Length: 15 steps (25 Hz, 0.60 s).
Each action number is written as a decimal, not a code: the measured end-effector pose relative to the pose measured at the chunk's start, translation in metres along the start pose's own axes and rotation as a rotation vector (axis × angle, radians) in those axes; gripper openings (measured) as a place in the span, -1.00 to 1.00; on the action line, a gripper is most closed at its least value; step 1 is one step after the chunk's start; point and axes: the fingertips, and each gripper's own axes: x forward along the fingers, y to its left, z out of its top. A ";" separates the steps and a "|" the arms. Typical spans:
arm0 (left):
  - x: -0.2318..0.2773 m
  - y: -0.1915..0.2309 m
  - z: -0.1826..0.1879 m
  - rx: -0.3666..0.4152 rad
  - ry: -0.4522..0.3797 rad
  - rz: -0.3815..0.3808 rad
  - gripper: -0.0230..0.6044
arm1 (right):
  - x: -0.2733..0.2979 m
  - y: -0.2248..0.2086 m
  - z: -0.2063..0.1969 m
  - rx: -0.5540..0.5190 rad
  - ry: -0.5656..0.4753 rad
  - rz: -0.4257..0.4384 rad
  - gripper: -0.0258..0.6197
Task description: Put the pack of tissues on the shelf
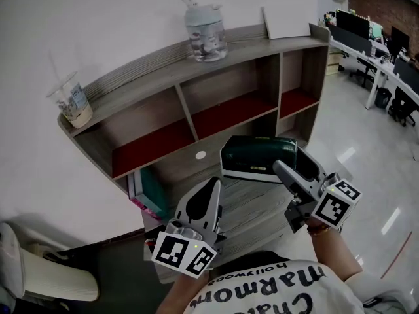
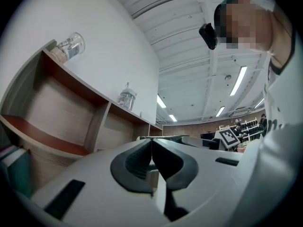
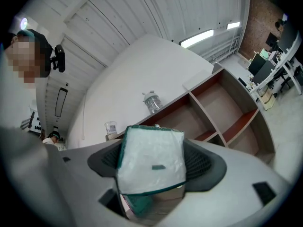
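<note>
**A:** Start at the left. What is the left gripper (image 1: 214,187) doing?

**B:** Nothing for this job. Its jaws are pressed together with nothing between them, and it hangs low over the desk top (image 1: 252,201), just left of the pack.

**A:** And the pack of tissues (image 1: 256,156) itself?

**B:** It lies in front of the shelf (image 1: 163,61), below the middle compartment (image 1: 226,106) and the right compartment (image 1: 298,97). Its long axis runs across the head view, roughly along the shelf's front. The right gripper (image 1: 291,169) is clamped on its right end, and in the right gripper view the pack fills the gap between the wide-set jaws.

**A:** So which way must it travel?

**B:** Up and away from the person, I'd say, because the open compartments lie just beyond it. The top board carries a plastic cup (image 1: 71,100) at its left end and a bottle (image 1: 205,31) near its middle, so a compartment looks like the easier landing. The right hand has the pack, so the move falls to it.

**A:** What can't you make out?

**B:** I cannot tell whether the pack rests on the desk top or hangs just above it. In the head view the pack covers the pads. The right gripper's body hides the pack's near end.
</note>
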 end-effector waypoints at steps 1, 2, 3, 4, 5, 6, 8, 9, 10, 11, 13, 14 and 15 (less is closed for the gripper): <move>0.003 0.002 -0.002 -0.005 0.004 0.000 -0.87 | 0.001 -0.003 0.000 0.002 0.002 -0.005 0.26; 0.007 0.003 -0.004 -0.010 0.009 -0.002 -0.87 | 0.002 -0.007 0.000 0.004 0.004 -0.010 0.26; 0.011 0.005 -0.005 -0.015 0.012 -0.004 -0.87 | 0.005 -0.012 0.001 0.005 0.006 -0.013 0.26; 0.016 0.007 -0.006 -0.019 0.013 -0.005 -0.87 | 0.008 -0.016 0.003 0.006 0.008 -0.016 0.26; 0.021 0.009 -0.007 -0.021 0.013 -0.004 -0.87 | 0.011 -0.021 0.004 0.006 0.011 -0.016 0.26; 0.026 0.012 -0.008 -0.023 0.012 -0.001 -0.87 | 0.015 -0.025 0.005 0.007 0.013 -0.016 0.26; 0.032 0.015 -0.009 -0.023 0.013 0.006 -0.87 | 0.020 -0.032 0.008 0.009 0.015 -0.013 0.26; 0.036 0.016 -0.011 -0.022 0.015 0.008 -0.87 | 0.024 -0.036 0.009 0.010 0.015 -0.009 0.26; 0.041 0.018 -0.012 -0.020 0.018 0.010 -0.87 | 0.028 -0.039 0.011 0.011 0.015 -0.004 0.26; 0.046 0.021 -0.012 -0.017 0.021 0.014 -0.87 | 0.034 -0.043 0.013 0.012 0.016 0.003 0.26; 0.055 0.027 -0.012 -0.009 0.022 0.030 -0.87 | 0.048 -0.050 0.016 0.015 0.025 0.021 0.26; 0.058 0.031 -0.011 -0.006 0.020 0.041 -0.87 | 0.055 -0.053 0.017 0.016 0.030 0.033 0.26; 0.062 0.034 -0.011 -0.003 0.020 0.050 -0.87 | 0.062 -0.056 0.018 0.017 0.034 0.044 0.26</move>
